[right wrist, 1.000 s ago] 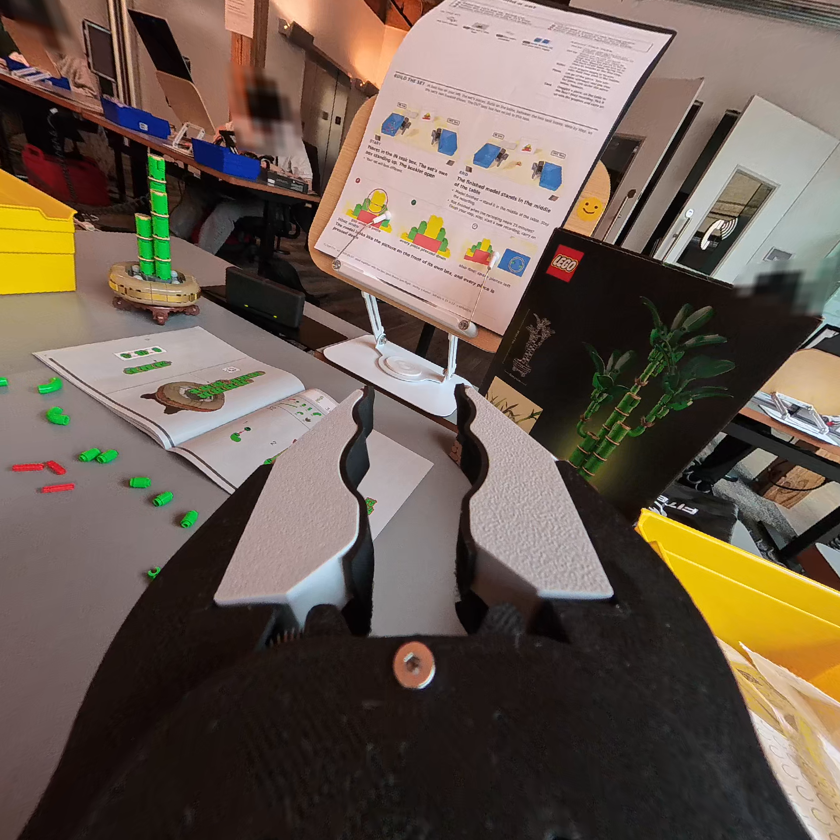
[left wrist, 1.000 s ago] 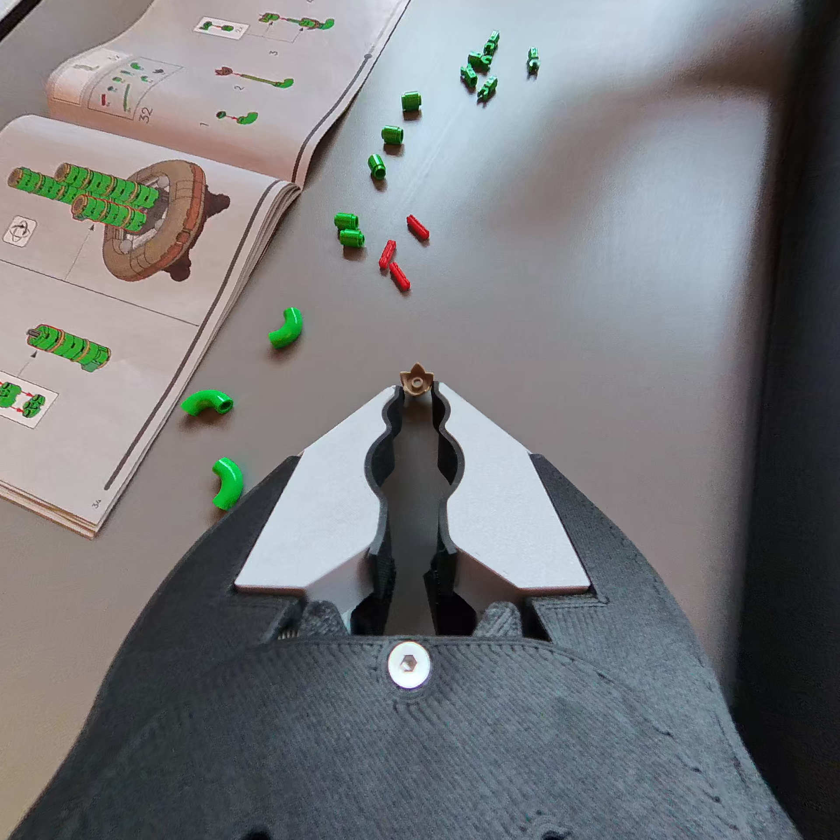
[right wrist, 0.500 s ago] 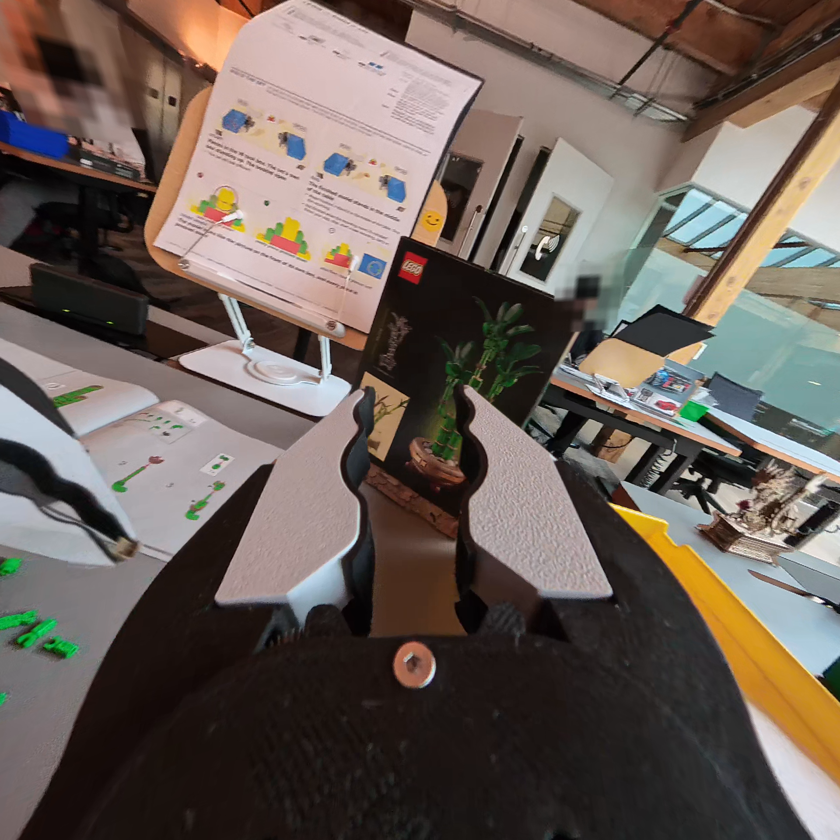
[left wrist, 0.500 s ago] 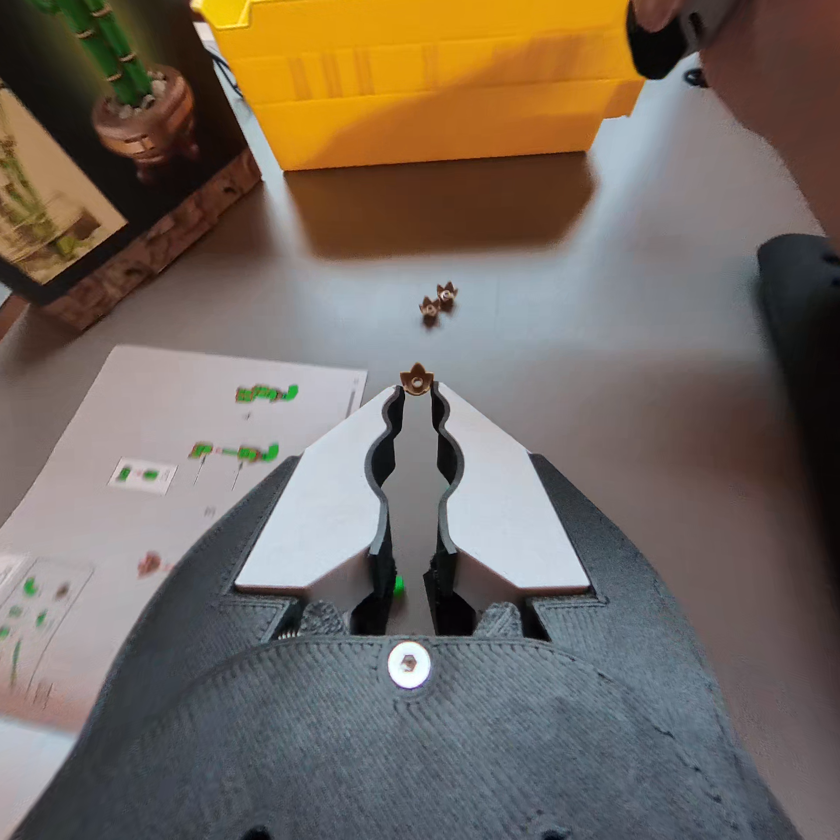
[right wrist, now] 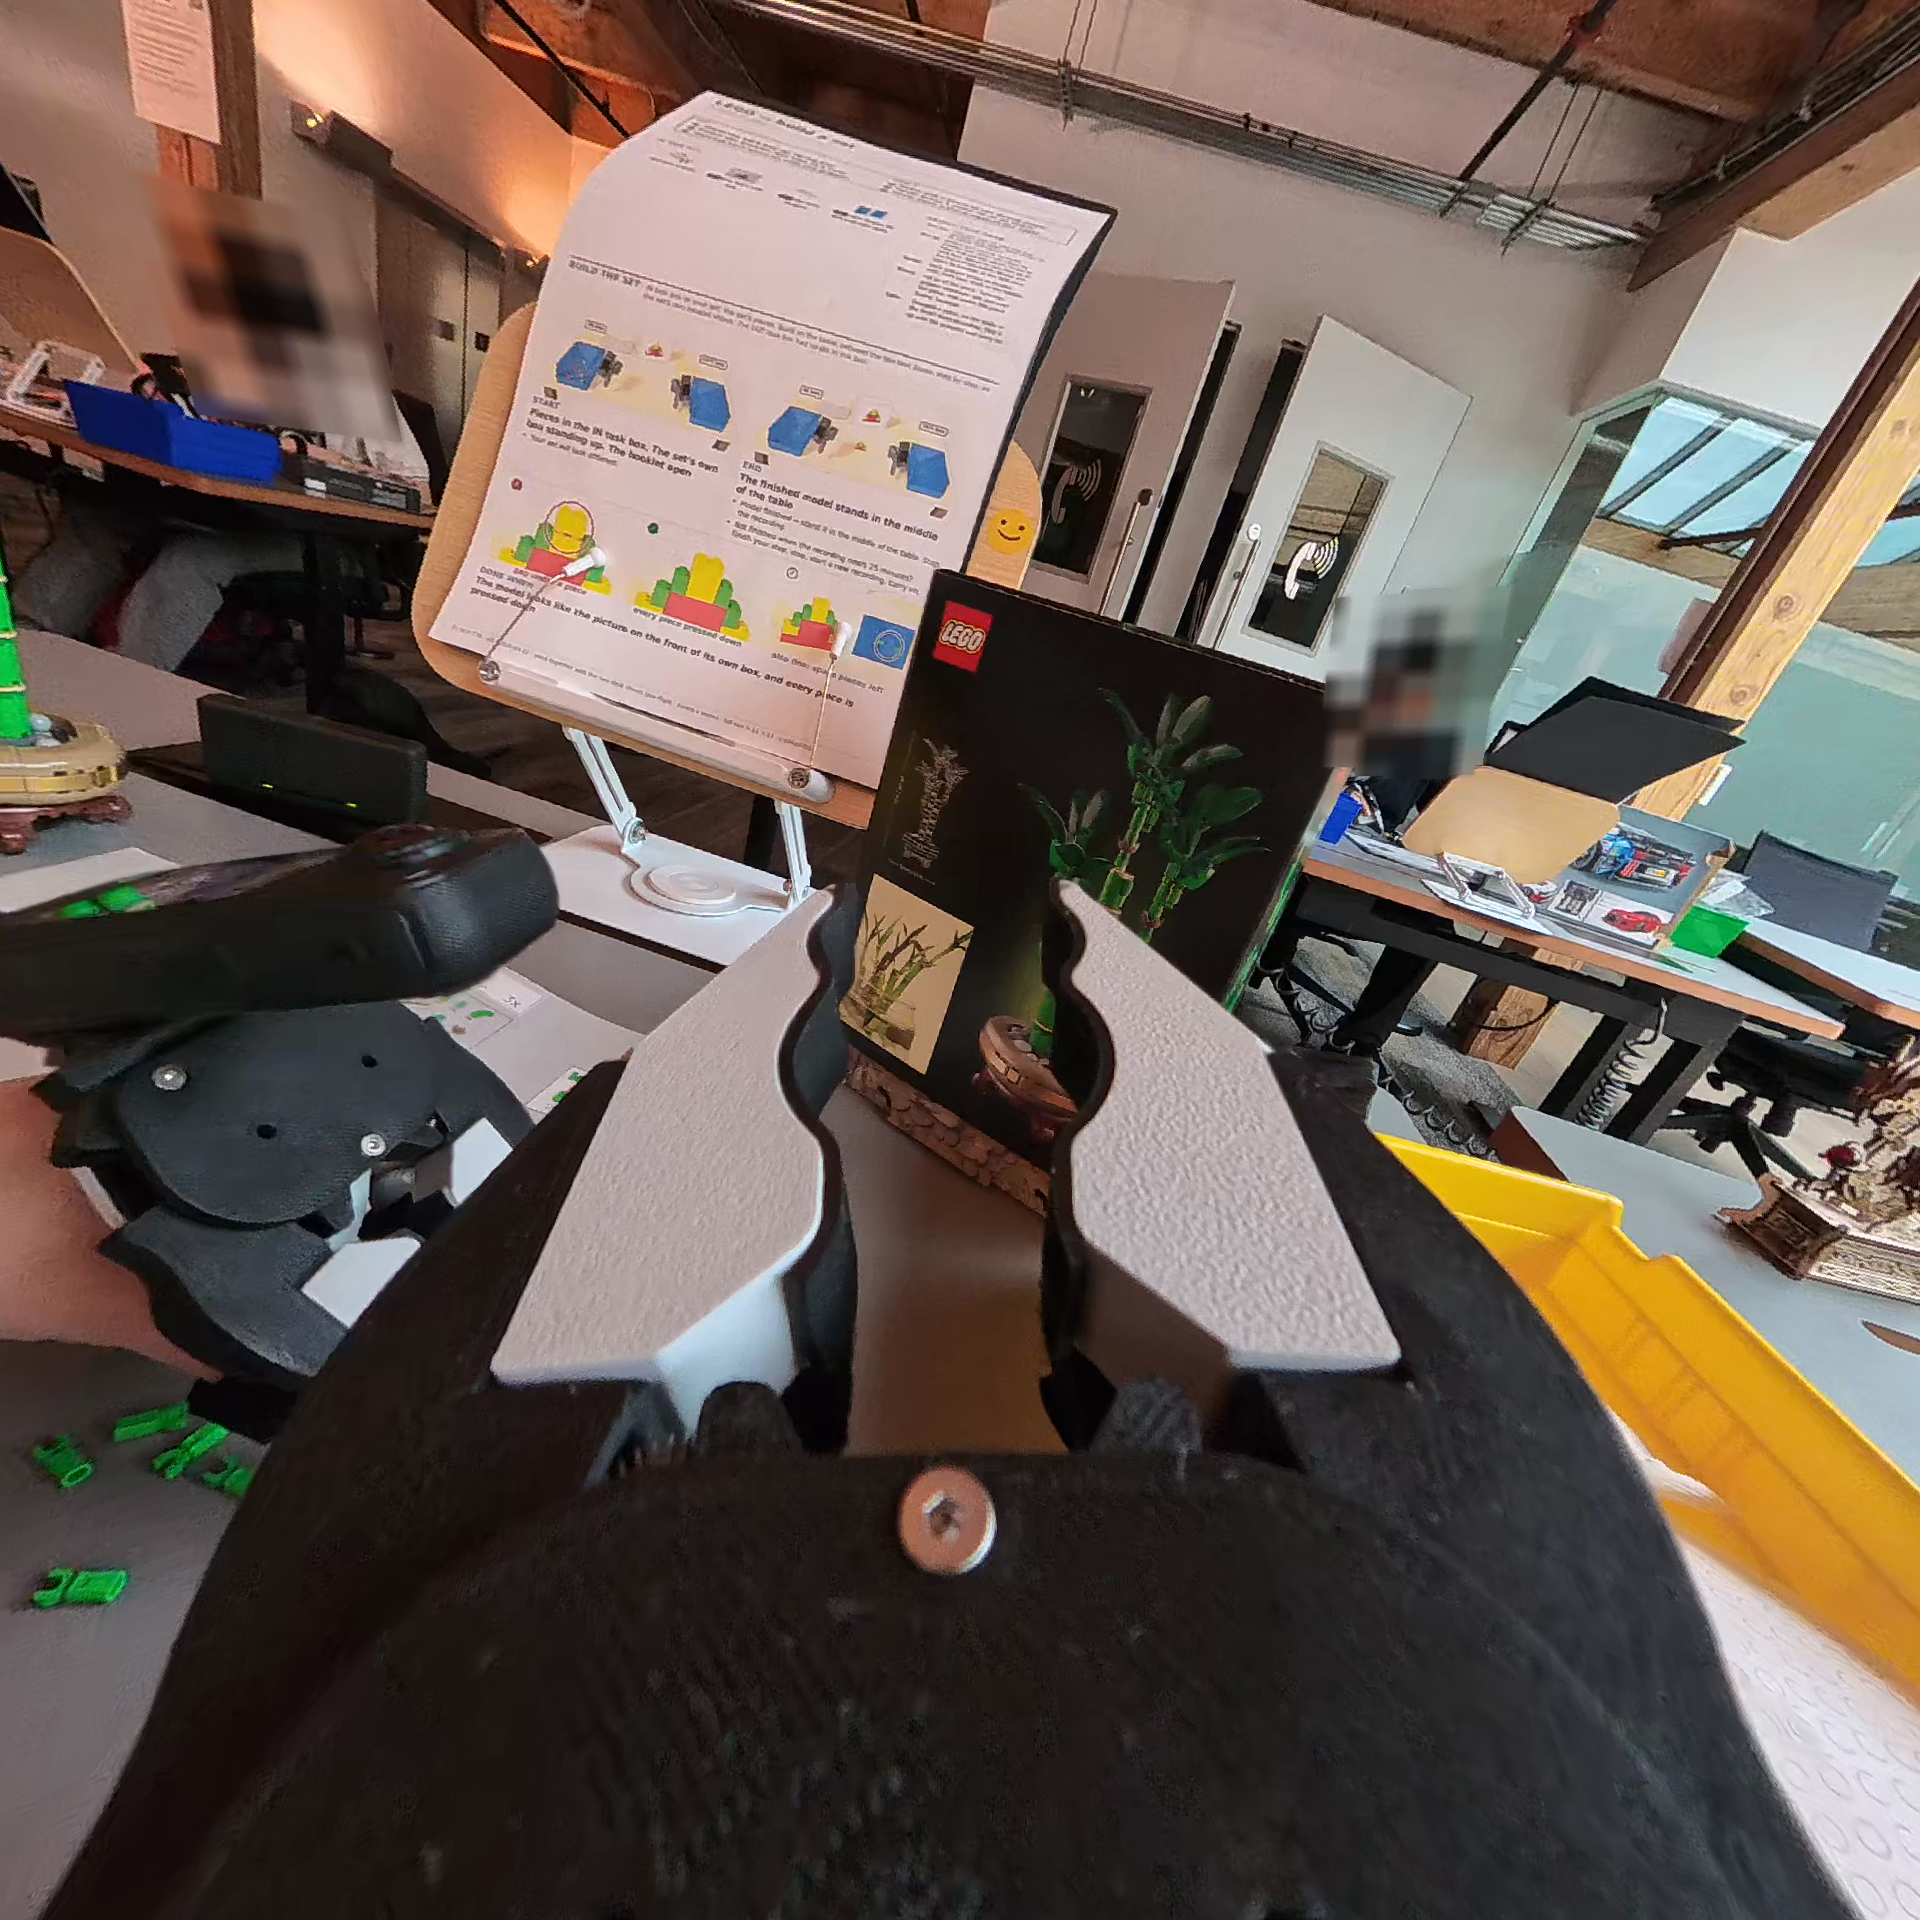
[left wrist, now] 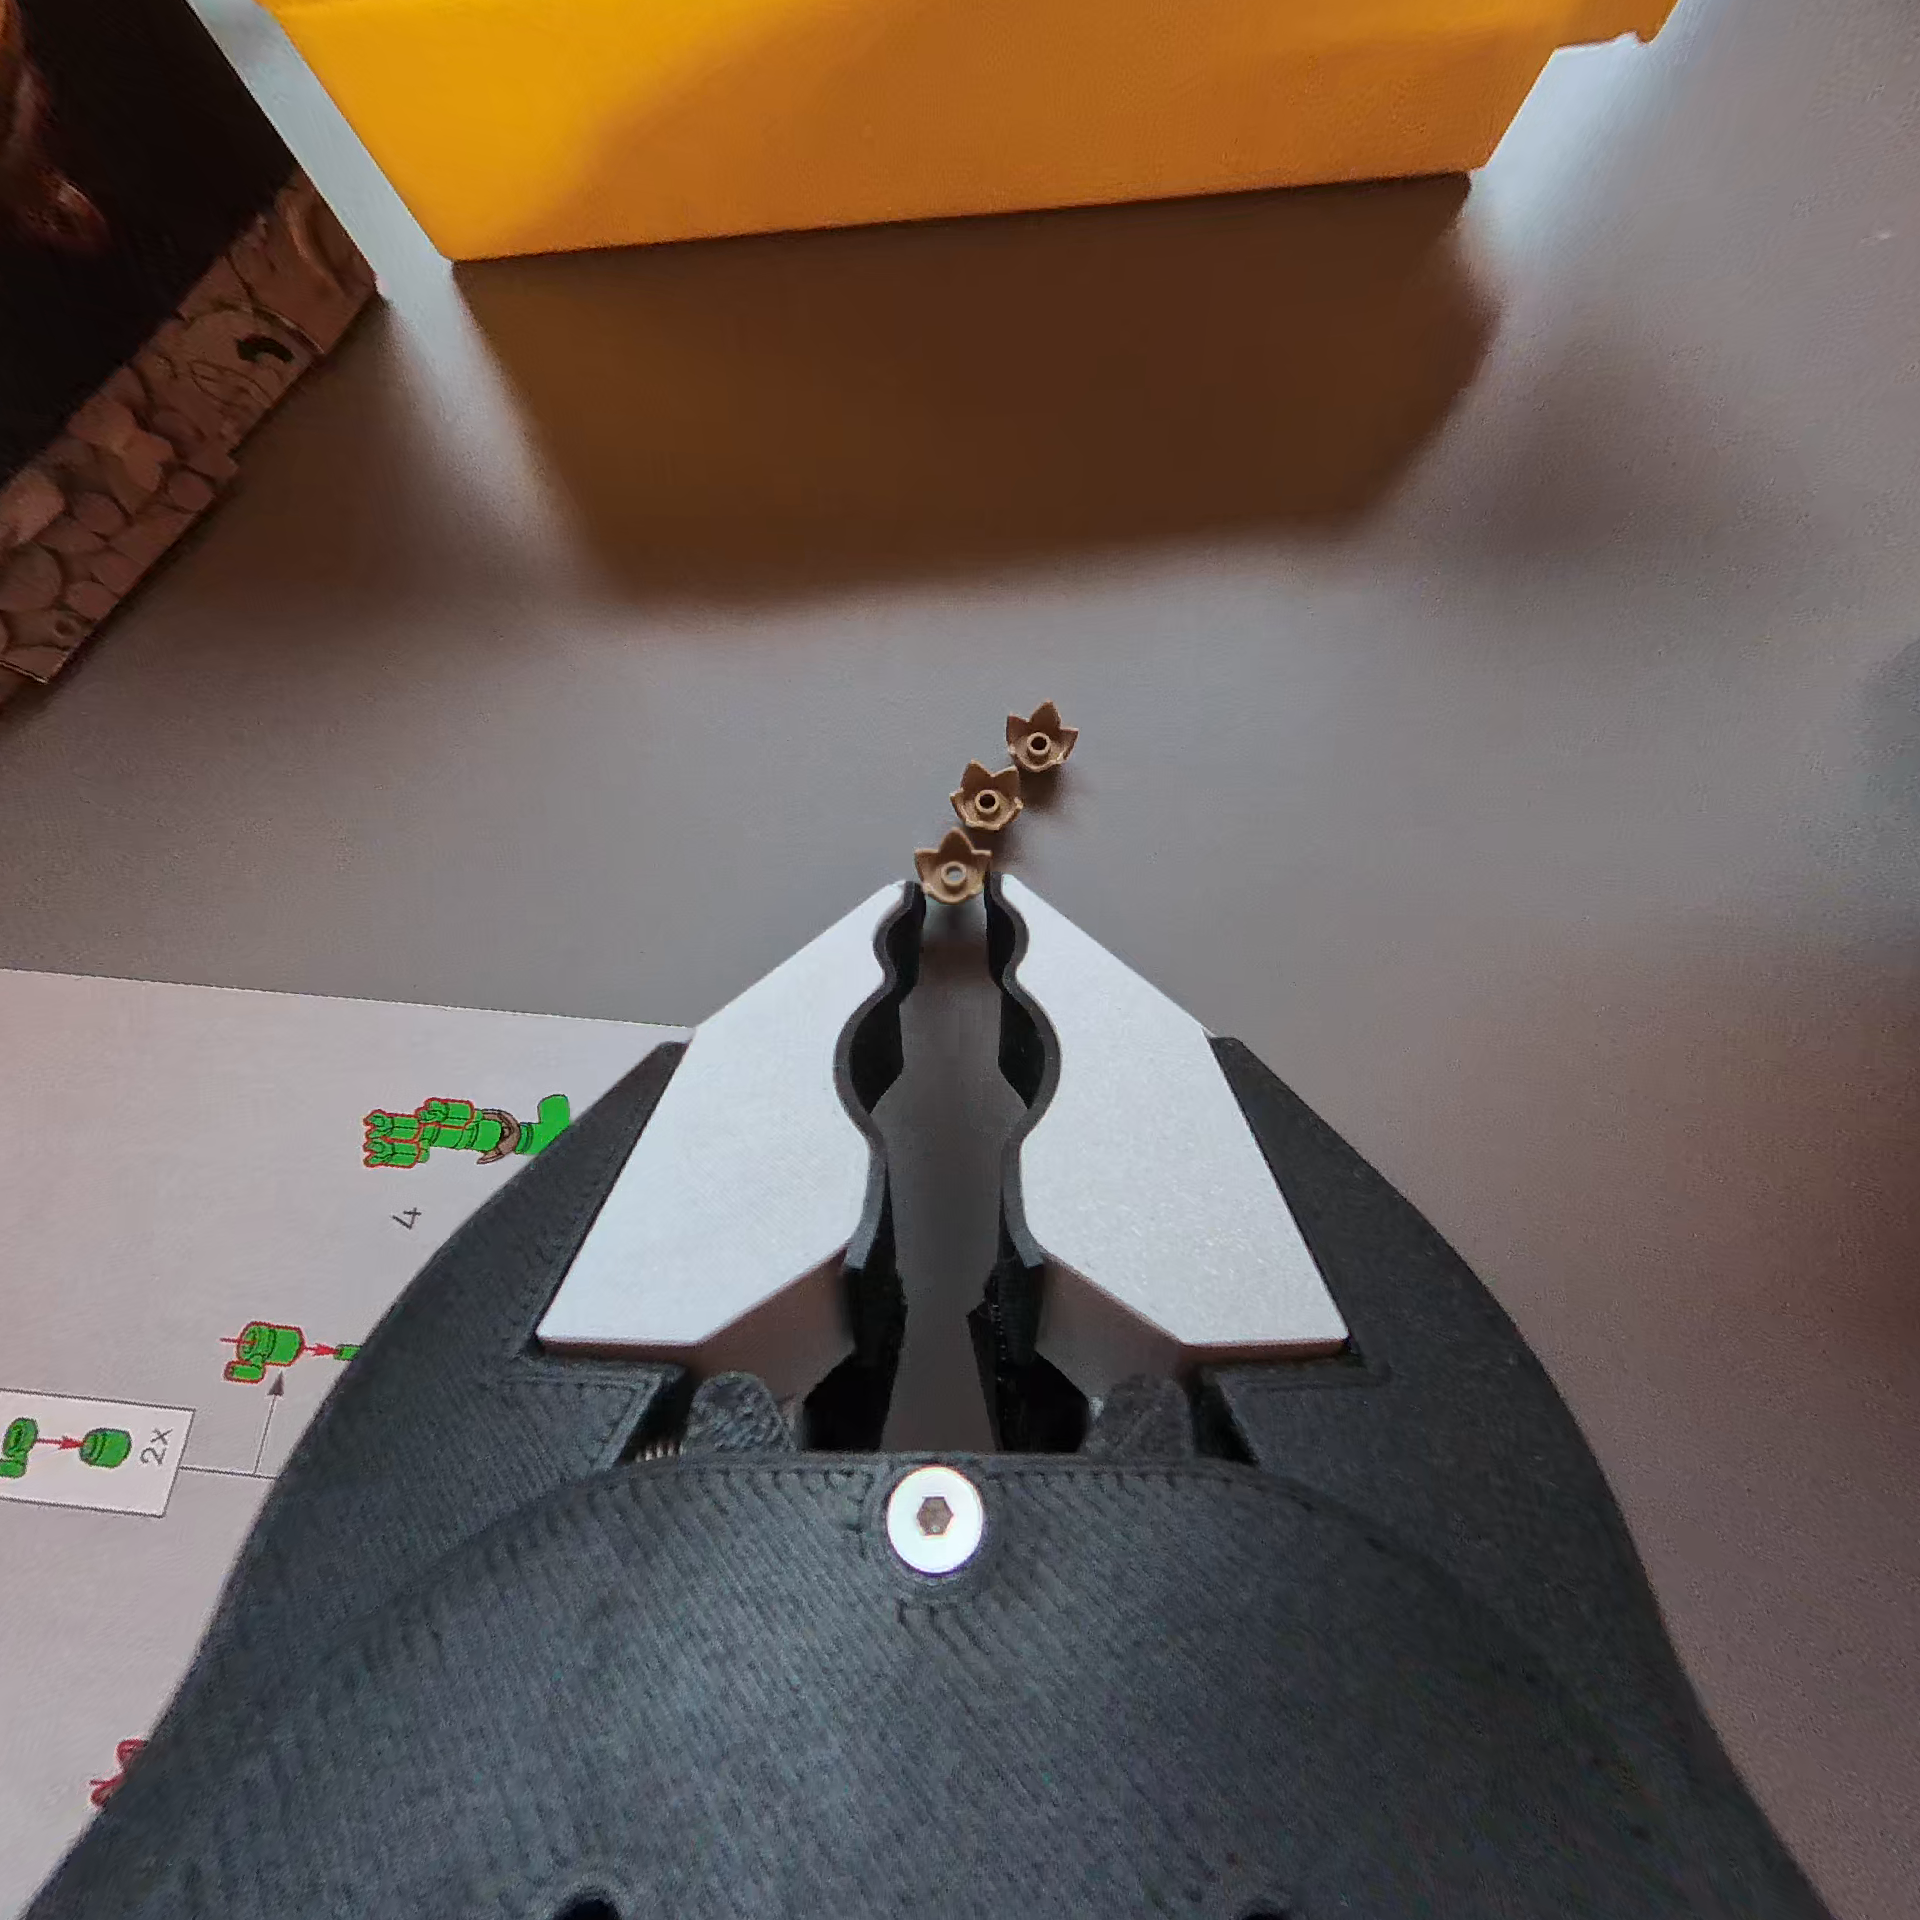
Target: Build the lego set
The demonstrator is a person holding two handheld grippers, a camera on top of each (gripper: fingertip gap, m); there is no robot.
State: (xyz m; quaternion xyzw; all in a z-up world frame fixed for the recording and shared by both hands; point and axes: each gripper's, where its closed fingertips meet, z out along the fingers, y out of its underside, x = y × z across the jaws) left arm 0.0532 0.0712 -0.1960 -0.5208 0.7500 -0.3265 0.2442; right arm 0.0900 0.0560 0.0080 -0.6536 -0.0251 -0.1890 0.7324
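Note:
My left gripper is shut on a small brown flower-shaped piece at its fingertips, low over the grey table. Two more brown flower pieces lie in a row just beyond it. My right gripper is open and empty, held up and pointing at the dark set box. The left gripper's black body, with a hand behind it, shows at the left of the right wrist view. Several small green pieces lie on the table below it.
A yellow bin stands just beyond the brown pieces and also shows in the right wrist view. The set box is at the far left. The open instruction booklet lies under the left gripper. A sheet on a stand and the part-built bamboo model are further back. The tips of one gripper are about 20 centimetres away from the tips of the other.
My left gripper has swung from the green and red pieces towards the yellow bin, carrying the brown piece up to the other two. The right gripper has turned rightwards and stayed open.

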